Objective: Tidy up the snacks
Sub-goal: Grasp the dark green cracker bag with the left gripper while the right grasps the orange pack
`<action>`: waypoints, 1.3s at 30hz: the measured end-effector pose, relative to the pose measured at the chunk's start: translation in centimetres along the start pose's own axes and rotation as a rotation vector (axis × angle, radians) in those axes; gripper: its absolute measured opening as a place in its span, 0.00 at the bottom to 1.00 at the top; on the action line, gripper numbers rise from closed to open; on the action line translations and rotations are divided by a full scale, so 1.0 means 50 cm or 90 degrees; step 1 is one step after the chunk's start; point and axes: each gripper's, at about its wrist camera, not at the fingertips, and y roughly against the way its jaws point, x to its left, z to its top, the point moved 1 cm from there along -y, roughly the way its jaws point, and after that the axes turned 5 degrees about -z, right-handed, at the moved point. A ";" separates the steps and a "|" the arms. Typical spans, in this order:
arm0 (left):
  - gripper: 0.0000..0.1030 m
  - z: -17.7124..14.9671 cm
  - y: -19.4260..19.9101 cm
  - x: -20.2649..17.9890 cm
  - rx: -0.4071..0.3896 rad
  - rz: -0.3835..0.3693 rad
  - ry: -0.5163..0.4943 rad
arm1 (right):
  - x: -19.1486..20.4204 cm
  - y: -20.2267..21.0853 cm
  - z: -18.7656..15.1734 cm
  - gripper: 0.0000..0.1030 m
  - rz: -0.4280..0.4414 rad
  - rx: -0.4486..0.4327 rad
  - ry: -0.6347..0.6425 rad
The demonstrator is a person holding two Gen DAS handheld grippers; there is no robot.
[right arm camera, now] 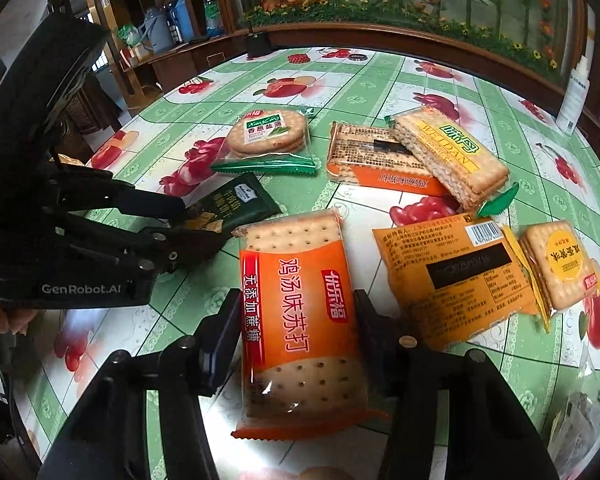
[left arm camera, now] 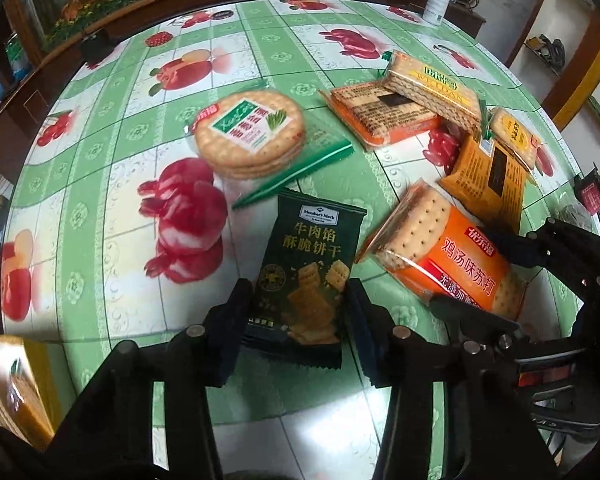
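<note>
In the left wrist view, the left gripper is grasping the dark green cracker packet, its fingers pressing on the two long sides near the lower end; the packet is lying flat on the green fruit-print tablecloth with its long axis running straight away from the camera and its printed top pointing to the far side. Bare cloth is stretching wide to the left of it, while to the right the orange soda cracker pack is lying just beside, slanting away to the upper left, with the right gripper around its near end. Beyond, the round cracker pack is sitting close to the dark packet's far edge. In the right wrist view, the right gripper is clenching the orange soda cracker pack across its short width, long axis running from the camera outward and slightly leftward. The left gripper is reaching in from the left onto the dark green cracker packet. A yellow-orange pack is lying just to the right, and open cloth is lying behind the snacks.
</note>
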 end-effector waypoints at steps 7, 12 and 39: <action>0.48 -0.026 0.021 -0.003 -0.019 0.022 0.013 | 0.007 0.007 -0.011 0.52 -0.005 0.000 -0.002; 0.47 -0.045 0.035 -0.008 -0.027 0.038 0.016 | 0.013 0.019 -0.017 0.52 -0.010 -0.007 0.000; 0.45 -0.044 0.018 0.006 -0.028 0.061 0.064 | 0.018 0.025 -0.035 0.52 0.001 0.004 -0.017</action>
